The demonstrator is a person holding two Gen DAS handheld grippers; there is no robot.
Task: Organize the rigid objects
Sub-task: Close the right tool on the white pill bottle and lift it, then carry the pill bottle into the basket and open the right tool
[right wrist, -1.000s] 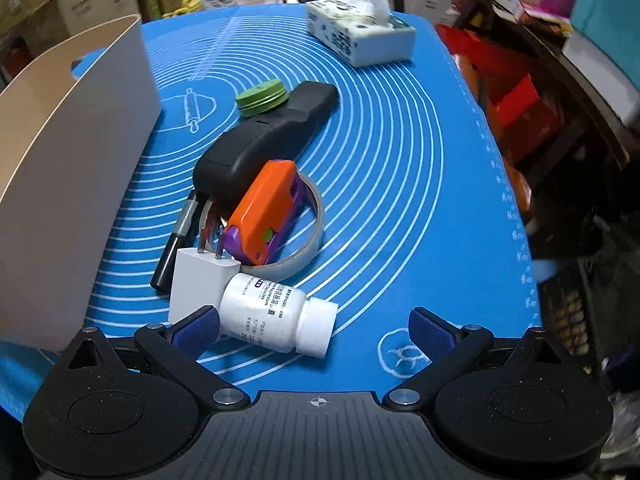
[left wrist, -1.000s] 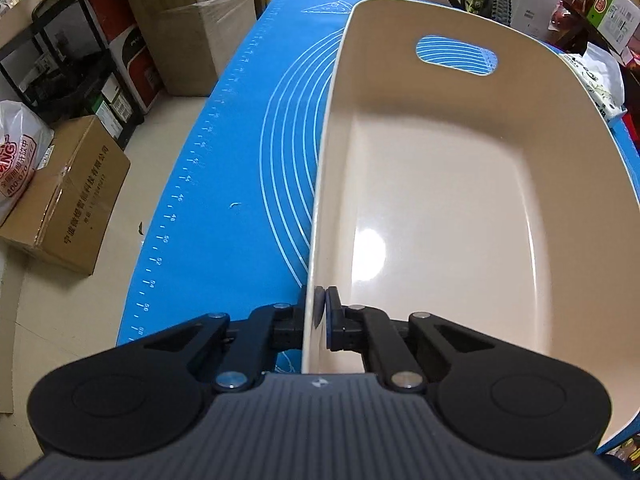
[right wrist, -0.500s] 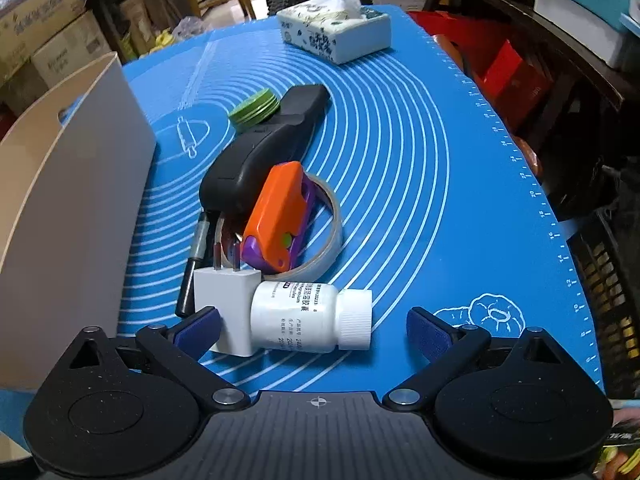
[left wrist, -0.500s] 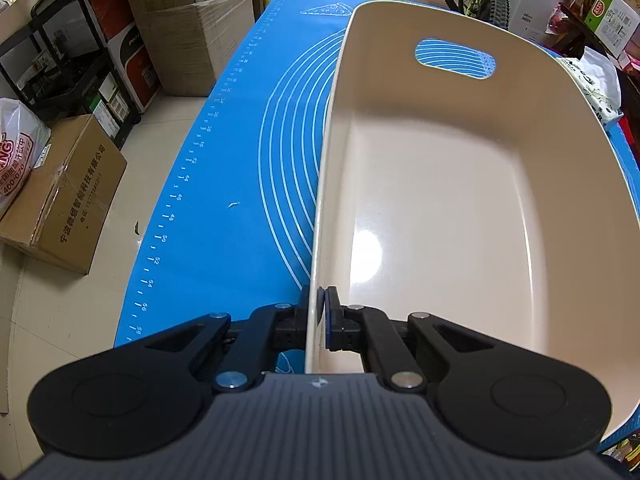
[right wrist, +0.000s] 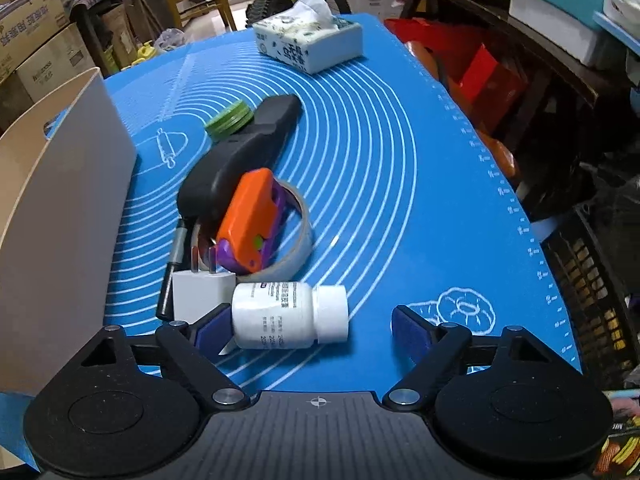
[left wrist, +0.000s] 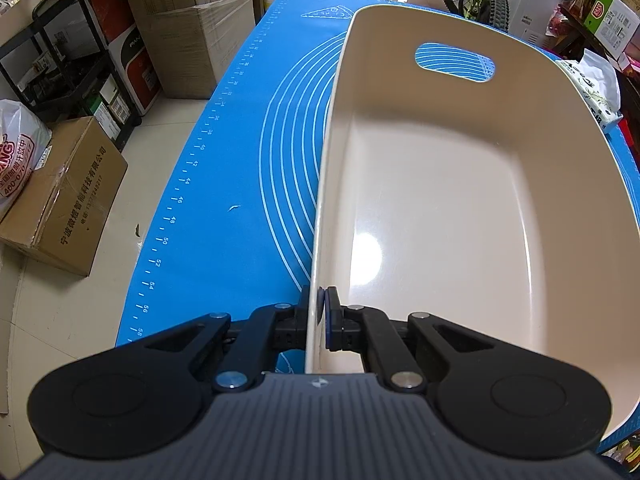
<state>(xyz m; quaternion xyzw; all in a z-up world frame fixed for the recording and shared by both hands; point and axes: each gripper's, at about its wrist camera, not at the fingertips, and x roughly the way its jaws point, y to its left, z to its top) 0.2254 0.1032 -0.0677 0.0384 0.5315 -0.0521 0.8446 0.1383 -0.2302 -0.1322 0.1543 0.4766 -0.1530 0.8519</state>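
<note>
A beige plastic bin point(left wrist: 460, 216) stands on the blue mat point(left wrist: 240, 184), and my left gripper point(left wrist: 320, 316) is shut on its near-left rim. In the right wrist view the bin's wall point(right wrist: 60, 208) rises at the left. A white pill bottle point(right wrist: 288, 314) lies on its side between the jaws of my right gripper point(right wrist: 312, 330), which are closing; the left pad is at the bottle's base, the right pad stands clear of the cap. Behind it lie a white charger plug point(right wrist: 200, 290), an orange and purple toy point(right wrist: 252, 220) on a tape ring point(right wrist: 298, 240), a black device point(right wrist: 236, 160), a pen point(right wrist: 172, 268) and a green lid point(right wrist: 229, 118).
A tissue box point(right wrist: 308, 42) sits at the mat's far end. Cardboard boxes point(left wrist: 60, 196) and a shelf point(left wrist: 68, 72) stand on the floor left of the table. Cluttered shelves and a dark crate point(right wrist: 592, 264) line the table's right side.
The right gripper rolled and shifted so the pill bottle now lies between its jaws, which have narrowed. The left gripper and bin have not moved.
</note>
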